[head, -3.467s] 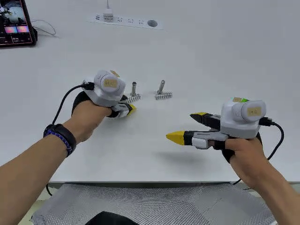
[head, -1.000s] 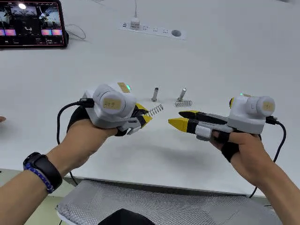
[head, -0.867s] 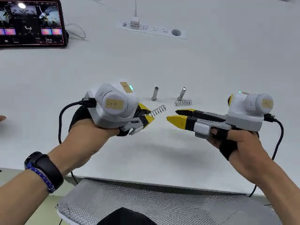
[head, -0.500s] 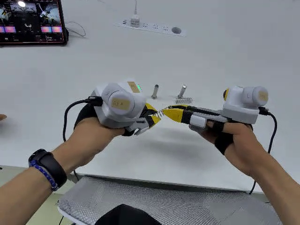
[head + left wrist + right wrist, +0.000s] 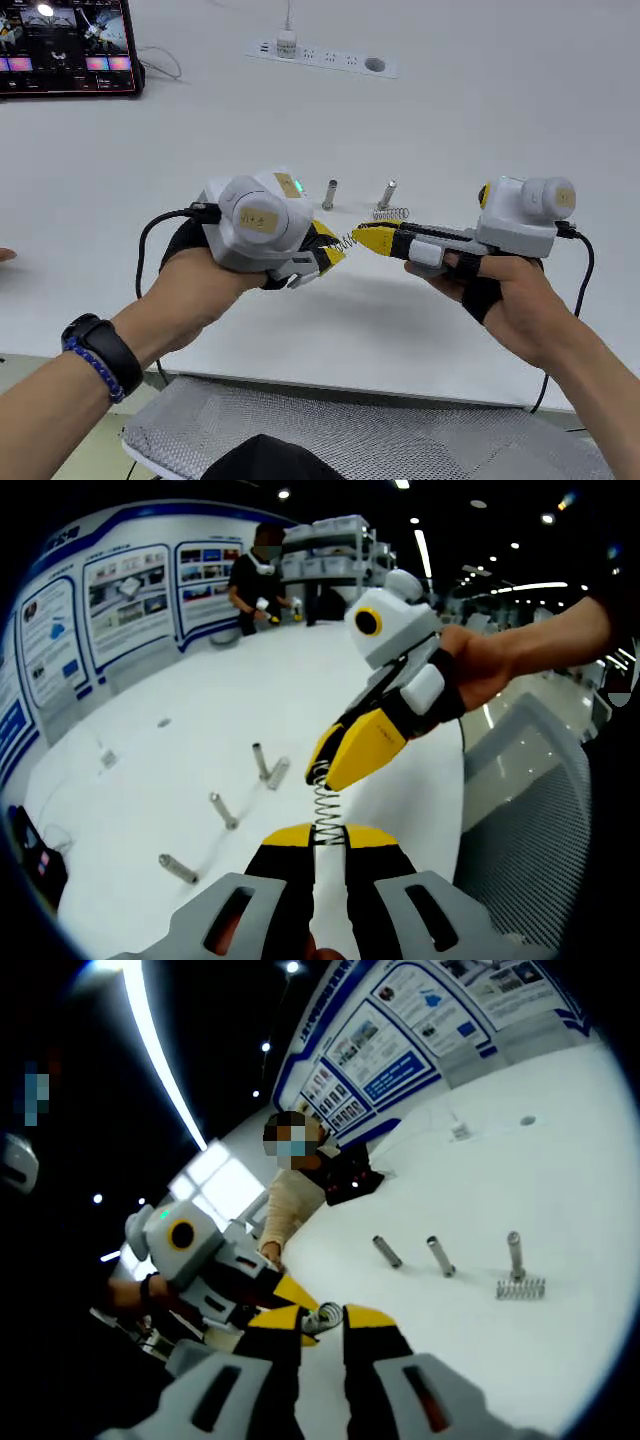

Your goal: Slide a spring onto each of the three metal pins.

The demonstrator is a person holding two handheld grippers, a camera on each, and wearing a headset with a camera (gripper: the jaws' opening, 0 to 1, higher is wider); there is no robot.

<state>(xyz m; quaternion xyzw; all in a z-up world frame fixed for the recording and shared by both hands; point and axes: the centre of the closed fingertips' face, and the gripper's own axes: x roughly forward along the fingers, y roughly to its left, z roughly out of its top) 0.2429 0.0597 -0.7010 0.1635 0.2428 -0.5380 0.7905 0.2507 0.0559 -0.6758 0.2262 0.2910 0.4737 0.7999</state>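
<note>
left gripper (image 5: pixel 328 256): clenched on the held spring (image 5: pixel 347 241). We see the spring pinched by its near end between the yellow tips, with the coil sticking out ahead of them.
right gripper (image 5: pixel 372 238): drawn in on the same coil's free end (in its own view the last turn sits squarely between the two tips). Both claws grasp the one spring, tip facing tip.
held spring: lifted off the table (image 5: pixel 480 130), nearer to us than the loose spring (image 5: pixel 392 213) and a little to its left, spanning the short gap between the grippers.
loose spring: lying flat on the white table; we take it as our landmark.
pins (image 5: pixel 440 1256): three stand in a row, all bare. The end one rises just behind the loose spring, and we cannot tell whether it touches it. The other two stand farther off to the loose spring's left.
power strip (image 5: pixel 320 55): well beyond the loose spring, toward the table's far side.
tablet (image 5: pixel 65 45): far to the left of the loose spring and beyond it, with its screen lit.
wristband (image 5: pixel 95 350): on the person's left arm, well on our side of the loose spring.
</note>
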